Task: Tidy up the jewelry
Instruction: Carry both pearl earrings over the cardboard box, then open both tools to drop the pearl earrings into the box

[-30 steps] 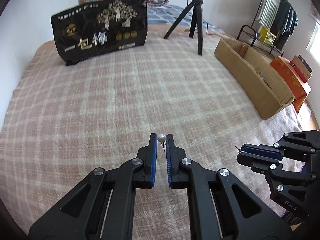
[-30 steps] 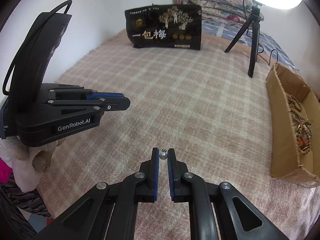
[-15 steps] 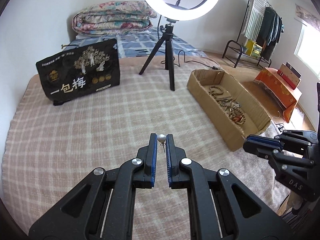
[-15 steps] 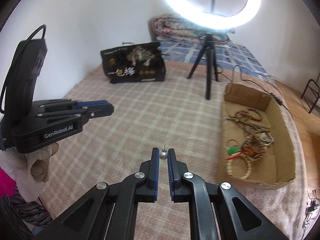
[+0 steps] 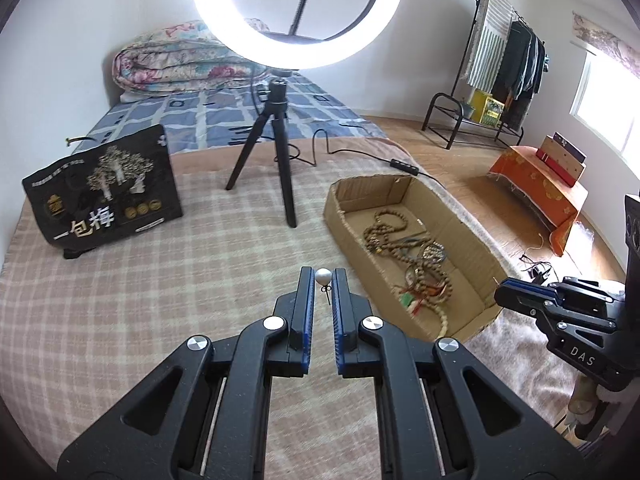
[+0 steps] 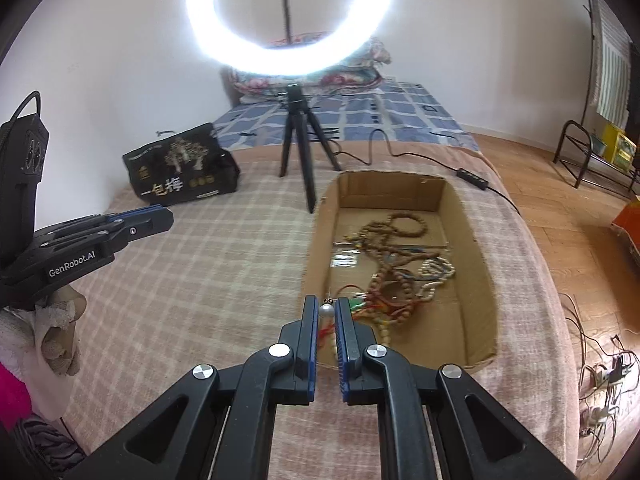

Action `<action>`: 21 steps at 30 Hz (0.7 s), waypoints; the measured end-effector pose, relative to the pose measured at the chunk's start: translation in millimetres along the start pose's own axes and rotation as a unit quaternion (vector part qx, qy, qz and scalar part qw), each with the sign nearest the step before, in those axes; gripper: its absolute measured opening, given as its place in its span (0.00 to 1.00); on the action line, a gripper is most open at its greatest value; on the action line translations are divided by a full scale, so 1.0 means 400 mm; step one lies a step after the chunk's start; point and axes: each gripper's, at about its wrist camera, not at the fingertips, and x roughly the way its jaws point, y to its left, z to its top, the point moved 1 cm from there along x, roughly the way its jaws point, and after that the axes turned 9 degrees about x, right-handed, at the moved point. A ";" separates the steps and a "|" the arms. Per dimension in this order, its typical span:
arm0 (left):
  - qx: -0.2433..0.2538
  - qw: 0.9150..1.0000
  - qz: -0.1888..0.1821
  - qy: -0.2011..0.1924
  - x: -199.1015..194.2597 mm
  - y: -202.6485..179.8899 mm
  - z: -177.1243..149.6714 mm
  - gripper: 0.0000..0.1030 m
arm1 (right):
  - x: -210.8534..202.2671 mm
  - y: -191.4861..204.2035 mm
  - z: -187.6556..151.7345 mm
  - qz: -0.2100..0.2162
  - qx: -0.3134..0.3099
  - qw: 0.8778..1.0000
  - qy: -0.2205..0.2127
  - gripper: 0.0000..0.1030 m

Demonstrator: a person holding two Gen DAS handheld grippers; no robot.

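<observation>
My left gripper [image 5: 322, 277] is shut on a pearl earring [image 5: 323, 276], held in the air above the checked blanket, left of the cardboard box [image 5: 343, 244]. My right gripper [image 6: 327, 309] is shut on a second pearl earring [image 6: 326, 311], held at the near left wall of the box [image 6: 316, 248]. Several bead necklaces and bracelets [image 6: 394, 268] lie tangled inside the box. The right gripper shows at the right of the left wrist view [image 5: 505, 290]; the left gripper shows at the left of the right wrist view [image 6: 162, 216].
A ring light on a black tripod [image 5: 280, 136] stands on the bed behind the box, its cable [image 5: 360, 152] trailing right. A black printed bag [image 5: 102, 192] stands at the far left. Folded quilts [image 5: 180, 64] lie by the wall. A clothes rack [image 5: 504, 80] is far right.
Both grippers have risen and swung right toward the cardboard box, each still holding its pearl earring. The box's inside and the ring light have come into view.
</observation>
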 end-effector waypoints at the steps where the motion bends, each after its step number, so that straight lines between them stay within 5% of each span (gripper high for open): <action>1: 0.001 1.000 -0.003 0.000 0.009 -0.010 0.006 0.06 | -0.002 -0.014 0.004 -0.004 0.003 1.000 0.000 0.06; 21: 0.020 0.999 -0.031 0.005 0.169 -0.155 0.076 0.06 | 0.036 -0.170 0.012 -0.026 0.040 0.999 0.027 0.06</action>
